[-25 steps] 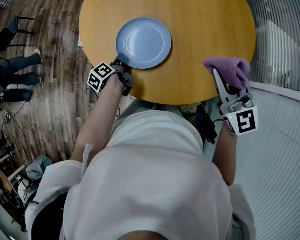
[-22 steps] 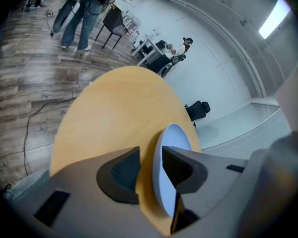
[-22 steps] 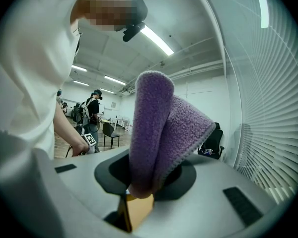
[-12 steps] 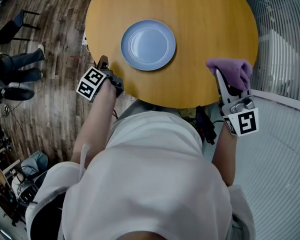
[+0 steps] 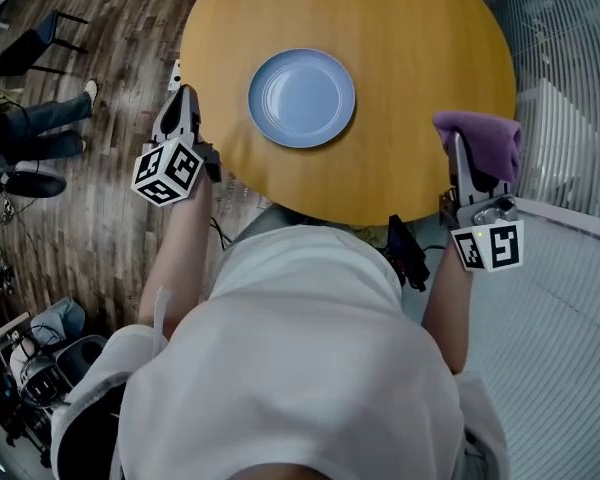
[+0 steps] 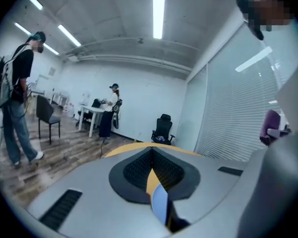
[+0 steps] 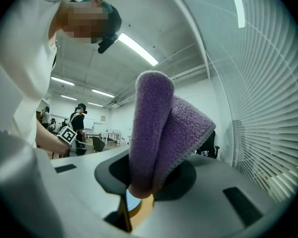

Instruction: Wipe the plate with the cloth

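Person in a white top stands at a round wooden table (image 5: 410,38), seen from above. Pale blue plate (image 5: 301,98) lies flat on the near left part of the tabletop, and nothing touches it. The left gripper (image 5: 183,98) is raised beside the table's left edge, over the wood-plank floor (image 5: 100,218) and apart from the plate. Its jaws have just been closing and now meet with nothing between them. The right gripper (image 5: 460,153) is at the near right edge of the table, its jaws clamped on a folded purple cloth (image 5: 485,138). In the right gripper view the cloth (image 7: 161,133) stands upright out of the jaws, fuzzy and doubled over. Cloth and plate are well apart — bare tabletop lies between them. White slatted blinds (image 5: 570,108) run along the right side of the room.
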Demonstrator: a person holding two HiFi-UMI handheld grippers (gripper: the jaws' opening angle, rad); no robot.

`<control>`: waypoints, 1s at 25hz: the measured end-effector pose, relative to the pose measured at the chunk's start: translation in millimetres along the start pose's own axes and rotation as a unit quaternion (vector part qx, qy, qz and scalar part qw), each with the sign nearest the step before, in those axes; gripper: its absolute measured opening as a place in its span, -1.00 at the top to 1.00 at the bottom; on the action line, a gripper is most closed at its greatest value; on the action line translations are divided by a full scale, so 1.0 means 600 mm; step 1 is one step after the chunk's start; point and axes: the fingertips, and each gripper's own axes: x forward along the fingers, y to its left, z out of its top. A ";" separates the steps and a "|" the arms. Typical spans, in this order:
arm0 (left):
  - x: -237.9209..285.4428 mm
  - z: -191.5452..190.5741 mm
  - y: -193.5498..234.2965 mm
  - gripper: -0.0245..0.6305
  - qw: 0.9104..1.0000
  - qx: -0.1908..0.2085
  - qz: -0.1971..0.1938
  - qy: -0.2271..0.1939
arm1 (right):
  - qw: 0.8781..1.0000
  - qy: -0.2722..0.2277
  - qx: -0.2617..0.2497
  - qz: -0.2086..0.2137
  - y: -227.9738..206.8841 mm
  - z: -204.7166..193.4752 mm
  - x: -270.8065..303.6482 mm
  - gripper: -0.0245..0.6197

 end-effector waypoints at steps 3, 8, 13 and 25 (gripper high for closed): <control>-0.003 0.039 -0.026 0.89 0.997 0.057 -0.037 -0.026 | 1.000 0.001 -0.002 -0.018 -0.016 0.011 0.000 0.65; -0.012 0.089 -0.070 0.89 0.990 0.114 -0.069 -0.050 | 0.999 -0.007 -0.006 -0.039 -0.029 0.045 0.002 0.65; -0.023 0.118 -0.102 0.89 0.983 0.149 -0.085 -0.058 | 0.998 0.000 -0.009 -0.054 -0.029 0.062 -0.001 0.65; -0.077 0.172 -0.161 0.89 0.972 0.178 -0.125 -0.090 | 0.996 -0.025 -0.035 -0.075 -0.019 0.111 -0.005 0.69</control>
